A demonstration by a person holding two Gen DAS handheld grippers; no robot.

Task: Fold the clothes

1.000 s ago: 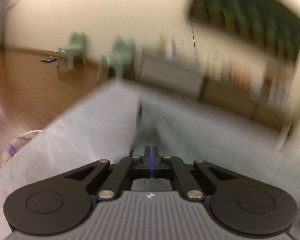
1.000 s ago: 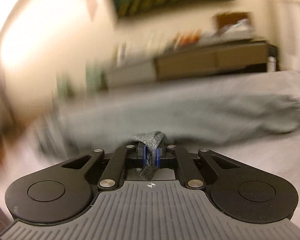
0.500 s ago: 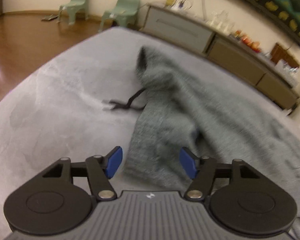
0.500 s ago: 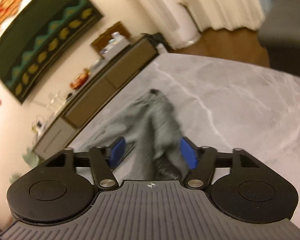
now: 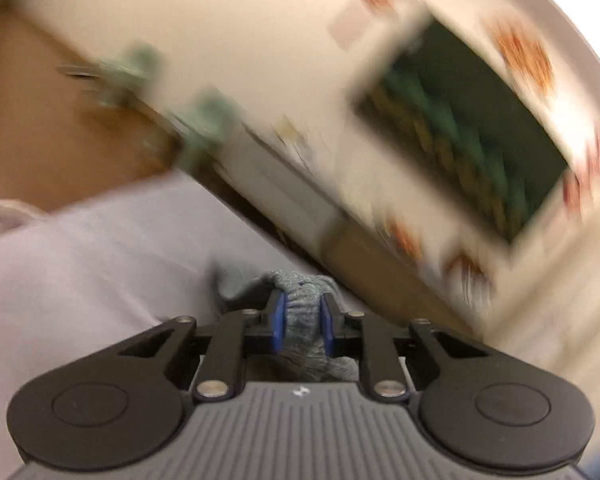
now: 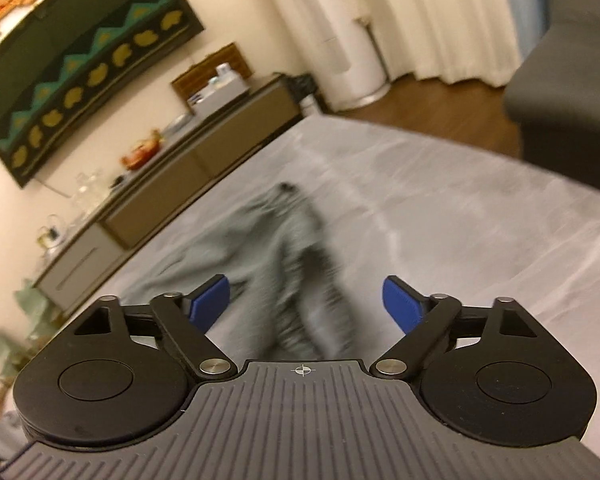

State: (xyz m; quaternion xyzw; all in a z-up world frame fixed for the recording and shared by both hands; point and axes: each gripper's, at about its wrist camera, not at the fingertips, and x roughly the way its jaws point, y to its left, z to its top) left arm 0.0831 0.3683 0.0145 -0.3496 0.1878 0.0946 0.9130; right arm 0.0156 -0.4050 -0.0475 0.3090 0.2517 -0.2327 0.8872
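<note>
Grey knit garment lies crumpled on the pale marbled worktop. Left gripper is closing, its blue pads pinching a fold of it; right gripper is opening wide, holding nothing.

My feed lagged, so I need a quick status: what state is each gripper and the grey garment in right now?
Left gripper: closing, blue pads pinching a fold of cloth.
Right gripper: opening wide, nothing between its pads.
Grey knitted garment: crumpled, not yet folded, lying on the table; one bunch held in the left gripper.
Grey marble-patterned table: bare around the garment.
</note>
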